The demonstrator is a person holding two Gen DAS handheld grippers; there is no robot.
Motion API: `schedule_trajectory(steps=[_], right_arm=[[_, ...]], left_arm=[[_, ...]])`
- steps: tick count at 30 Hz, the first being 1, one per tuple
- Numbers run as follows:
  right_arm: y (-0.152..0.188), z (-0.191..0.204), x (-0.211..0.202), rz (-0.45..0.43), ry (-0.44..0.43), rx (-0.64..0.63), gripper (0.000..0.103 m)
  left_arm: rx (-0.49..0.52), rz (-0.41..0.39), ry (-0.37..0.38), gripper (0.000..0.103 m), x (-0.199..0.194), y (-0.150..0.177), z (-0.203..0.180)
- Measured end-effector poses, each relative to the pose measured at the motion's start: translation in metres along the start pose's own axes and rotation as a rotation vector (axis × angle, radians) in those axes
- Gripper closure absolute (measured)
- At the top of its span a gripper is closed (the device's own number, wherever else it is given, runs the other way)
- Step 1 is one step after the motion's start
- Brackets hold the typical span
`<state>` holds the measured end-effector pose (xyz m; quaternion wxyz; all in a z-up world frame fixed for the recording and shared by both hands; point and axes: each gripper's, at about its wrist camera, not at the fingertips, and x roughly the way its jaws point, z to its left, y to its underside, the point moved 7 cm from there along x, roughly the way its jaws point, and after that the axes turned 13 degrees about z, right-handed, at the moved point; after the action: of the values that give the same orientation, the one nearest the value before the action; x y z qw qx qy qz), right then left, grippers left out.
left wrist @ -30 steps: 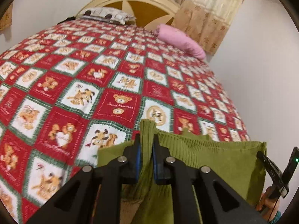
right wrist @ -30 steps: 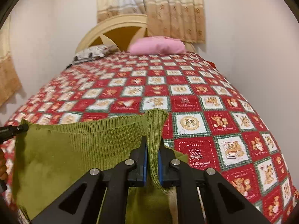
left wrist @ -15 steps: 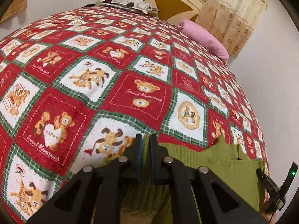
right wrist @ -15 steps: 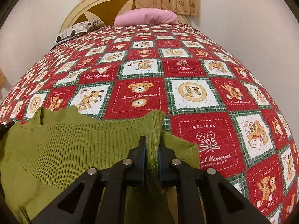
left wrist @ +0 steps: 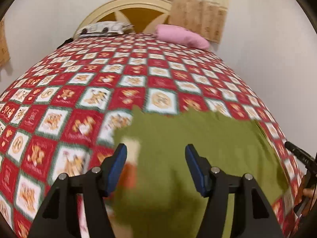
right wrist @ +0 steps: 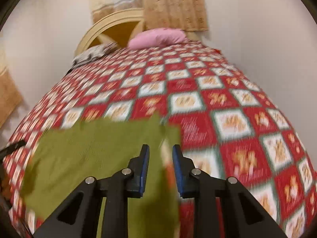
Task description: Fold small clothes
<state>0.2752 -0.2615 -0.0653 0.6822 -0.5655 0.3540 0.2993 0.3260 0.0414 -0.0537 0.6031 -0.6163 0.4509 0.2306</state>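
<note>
An olive green knit garment point(left wrist: 190, 148) lies spread flat on the near part of the bed; it also shows in the right wrist view point(right wrist: 95, 154). My left gripper point(left wrist: 155, 154) is open and empty above its left part. My right gripper point(right wrist: 160, 154) is open and empty above its right edge. Both views are blurred by motion. The tip of the right gripper point(left wrist: 301, 156) shows at the right rim of the left wrist view.
The bed has a red, white and green teddy-bear quilt point(left wrist: 99, 83). A pink pillow point(left wrist: 182, 36) and a patterned pillow point(left wrist: 103, 27) lie by the cream headboard point(left wrist: 138, 8). White walls flank the bed, close on the right point(right wrist: 267, 39).
Both grippers have opened and let go of the green garment. It now lies flat on the quilt. Both grippers have lifted and pulled back.
</note>
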Motion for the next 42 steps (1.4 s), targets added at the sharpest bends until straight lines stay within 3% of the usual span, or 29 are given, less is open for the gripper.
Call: schedule_trajectory(steps=[6, 8, 10, 12, 13, 16, 17, 20, 23, 25, 29, 35, 37, 42], right_arm=[[0.057, 0.042, -0.001, 0.036, -0.040, -0.078, 0.078], [0.068, 0.051, 0.008, 0.070, -0.020, -0.118, 0.078], [0.082, 0.043, 0.020, 0.128, 0.055, -0.132, 0.078], [0.095, 0.031, 0.019, 0.118, 0.068, -0.144, 0.080], [0.098, 0.026, 0.016, 0.118, 0.068, -0.140, 0.080], [0.105, 0.009, 0.005, 0.131, 0.054, -0.102, 0.081], [0.109, 0.002, 0.003, 0.137, 0.045, -0.090, 0.081], [0.110, -0.002, 0.001, 0.141, 0.020, -0.072, 0.082], [0.104, 0.008, -0.008, 0.129, 0.065, -0.074, 0.082], [0.098, 0.024, -0.026, 0.069, 0.028, -0.073, 0.082], [0.083, 0.069, -0.039, -0.001, -0.053, -0.118, 0.082], [0.070, 0.146, -0.007, 0.022, -0.160, -0.203, 0.082], [0.076, 0.162, 0.011, 0.043, -0.144, -0.221, 0.082], [0.091, 0.163, 0.039, 0.094, -0.122, -0.221, 0.082]], left_arm=[[0.018, 0.005, -0.049, 0.038, 0.013, 0.043, -0.036], [-0.009, 0.020, -0.118, 0.038, 0.022, 0.048, -0.026], [-0.072, 0.040, -0.162, 0.037, 0.030, 0.051, -0.001], [-0.114, 0.038, -0.170, 0.028, 0.033, 0.053, 0.021], [-0.144, 0.052, -0.177, 0.014, 0.036, 0.056, 0.036], [-0.268, 0.083, -0.031, 0.010, 0.045, 0.059, 0.062], [-0.280, 0.075, -0.041, 0.010, 0.045, 0.058, 0.065], [-0.264, 0.075, -0.075, 0.009, 0.048, 0.056, 0.061], [-0.265, 0.077, -0.058, 0.010, 0.045, 0.056, 0.059], [-0.289, 0.064, -0.035, 0.010, 0.032, 0.065, 0.064], [-0.298, 0.006, -0.074, 0.011, 0.004, 0.082, 0.069], [-0.340, -0.038, -0.118, 0.011, -0.022, 0.103, 0.063], [-0.351, -0.018, -0.114, 0.011, -0.022, 0.112, 0.061], [-0.361, 0.018, -0.077, 0.011, -0.018, 0.132, 0.050]])
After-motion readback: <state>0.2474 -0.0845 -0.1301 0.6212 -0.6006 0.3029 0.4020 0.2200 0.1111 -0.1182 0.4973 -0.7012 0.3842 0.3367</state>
